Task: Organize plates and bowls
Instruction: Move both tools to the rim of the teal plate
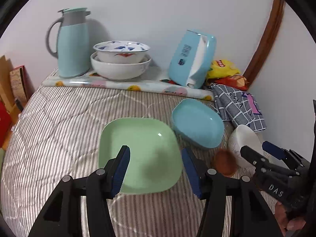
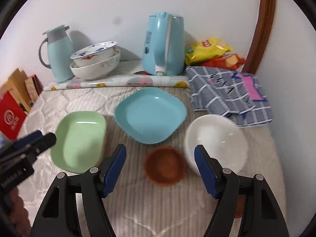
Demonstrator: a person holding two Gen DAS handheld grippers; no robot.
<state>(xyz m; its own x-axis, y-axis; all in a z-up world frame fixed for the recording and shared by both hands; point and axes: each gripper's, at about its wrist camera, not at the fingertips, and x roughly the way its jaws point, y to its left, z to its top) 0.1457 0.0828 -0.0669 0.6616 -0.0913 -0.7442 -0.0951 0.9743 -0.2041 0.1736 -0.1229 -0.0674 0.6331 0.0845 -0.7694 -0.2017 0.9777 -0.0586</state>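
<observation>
The left gripper [image 1: 156, 167] hangs over the striped quilt [image 1: 59, 128] with its blue-padded fingers spread wide and nothing between them but the near part of the green plate [image 1: 140, 156], which lies flat on the quilt under and just ahead of the fingertips; whether the pads touch the plate cannot be told. Ahead and to the right of those fingers sits the blue plate [image 1: 197, 122], close beside the green one, and further right are the small brown bowl [image 1: 225, 163] and the white bowl [image 1: 245, 145]. The right gripper [image 2: 160, 167] also has its fingers well apart, holding nothing. The brown bowl lies on the quilt between them, just ahead of the tips, while the white bowl stands directly behind the right finger, beside the brown one. The blue plate lies ahead of the gap and the green plate off beyond the left finger. Far ahead of both grippers, by the wall, two stacked bowls [image 2: 94, 61] rest next to a pale blue thermos jug [image 2: 59, 53], with a blue tissue box [image 2: 164, 45], snack packets [image 2: 209, 49] and a checked cloth [image 2: 227, 94] to the right.
</observation>
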